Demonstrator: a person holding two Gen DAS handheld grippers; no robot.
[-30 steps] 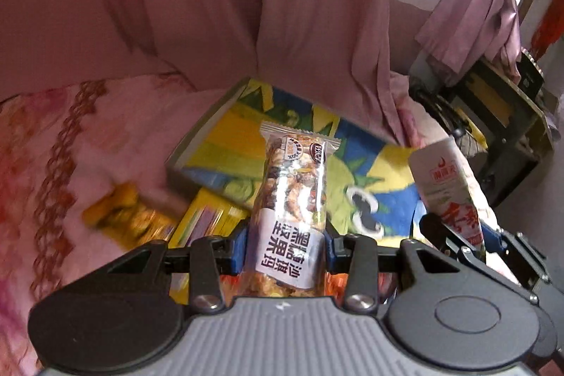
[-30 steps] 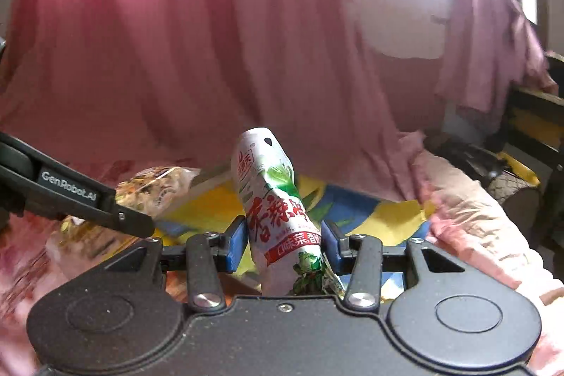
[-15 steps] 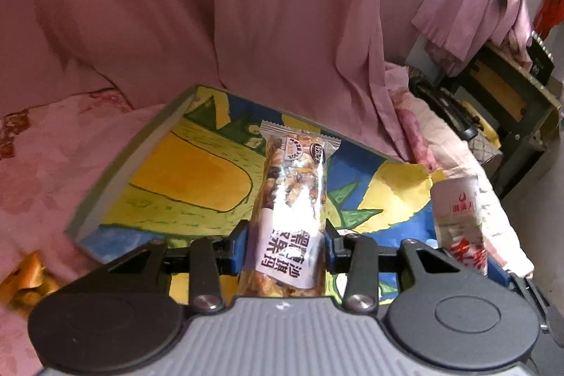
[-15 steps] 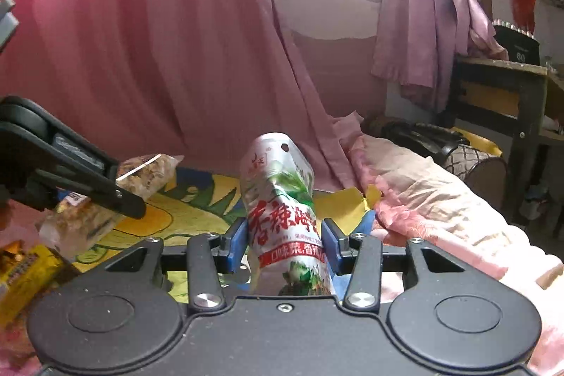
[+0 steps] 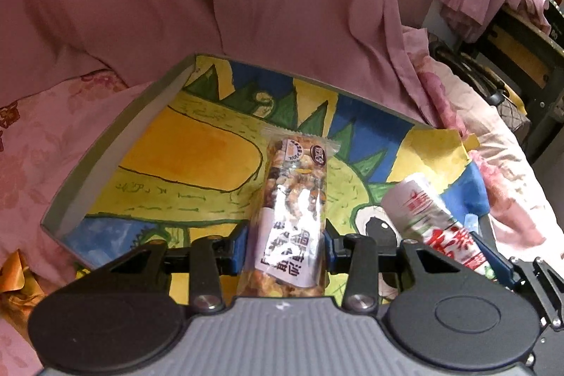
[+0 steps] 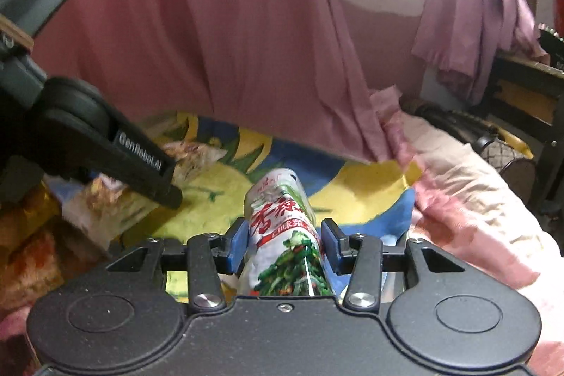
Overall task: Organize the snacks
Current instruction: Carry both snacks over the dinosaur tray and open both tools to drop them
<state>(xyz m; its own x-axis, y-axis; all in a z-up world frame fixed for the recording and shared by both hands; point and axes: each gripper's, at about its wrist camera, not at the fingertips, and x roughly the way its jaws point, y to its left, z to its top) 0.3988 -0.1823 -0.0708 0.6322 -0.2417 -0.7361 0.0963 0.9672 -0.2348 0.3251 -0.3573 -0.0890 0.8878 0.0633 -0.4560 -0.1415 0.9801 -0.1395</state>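
Both grippers hang over the painted box (image 5: 105, 157), the left gripper (image 5: 286, 244) with jaws clenched on a nut bar (image 5: 294, 199) mid-frame, the right gripper (image 6: 282, 244) squeezing a white snack pack (image 6: 282, 221), probably so both drop inside together.

Two grippers (image 5: 286, 244) (image 6: 283, 242), two held snack packs (image 5: 292, 210) (image 6: 282, 221), one painted tray (image 5: 197, 147), one gold wrapper (image 5: 14, 273)

Clear nut bar (image 5: 289, 217) and white-green snack pack (image 6: 285, 235) — both poised over painted box (image 5: 116, 143).
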